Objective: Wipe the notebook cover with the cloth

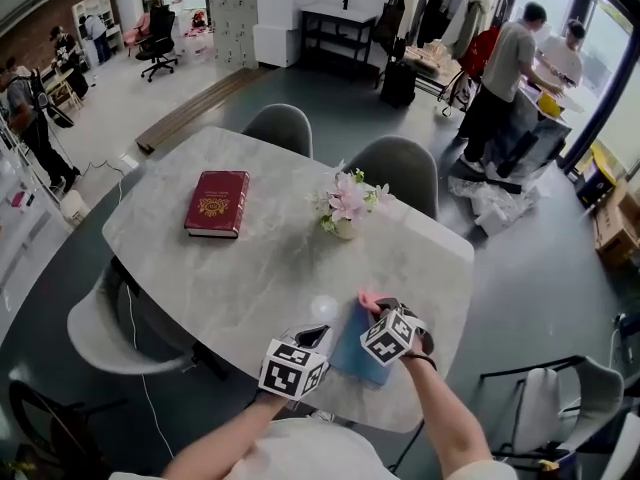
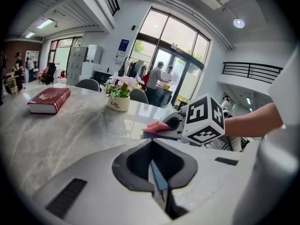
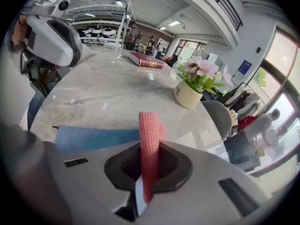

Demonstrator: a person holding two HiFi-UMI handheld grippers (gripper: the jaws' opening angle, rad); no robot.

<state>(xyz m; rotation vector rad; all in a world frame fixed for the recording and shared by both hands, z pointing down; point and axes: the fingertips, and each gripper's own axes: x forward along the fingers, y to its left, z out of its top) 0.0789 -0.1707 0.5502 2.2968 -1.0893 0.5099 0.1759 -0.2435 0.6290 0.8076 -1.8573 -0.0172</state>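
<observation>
A thin blue notebook (image 1: 352, 348) lies at the near edge of the marble table (image 1: 250, 268). My left gripper (image 1: 318, 338) is shut on the notebook's left edge, which shows as a thin blue strip (image 2: 158, 178) between the jaws. My right gripper (image 1: 374, 308) is shut on a pink knitted cloth (image 3: 149, 142), which sticks up out of the jaws. In the right gripper view the cloth hangs just over the blue notebook (image 3: 93, 138). In the left gripper view the cloth (image 2: 157, 126) and right gripper (image 2: 174, 125) sit just beyond my jaws.
A thick red book (image 1: 217, 203) lies at the table's far left. A white pot of pink flowers (image 1: 345, 206) stands mid-table. Grey chairs (image 1: 280, 128) line the far side. People work at the back right and far left.
</observation>
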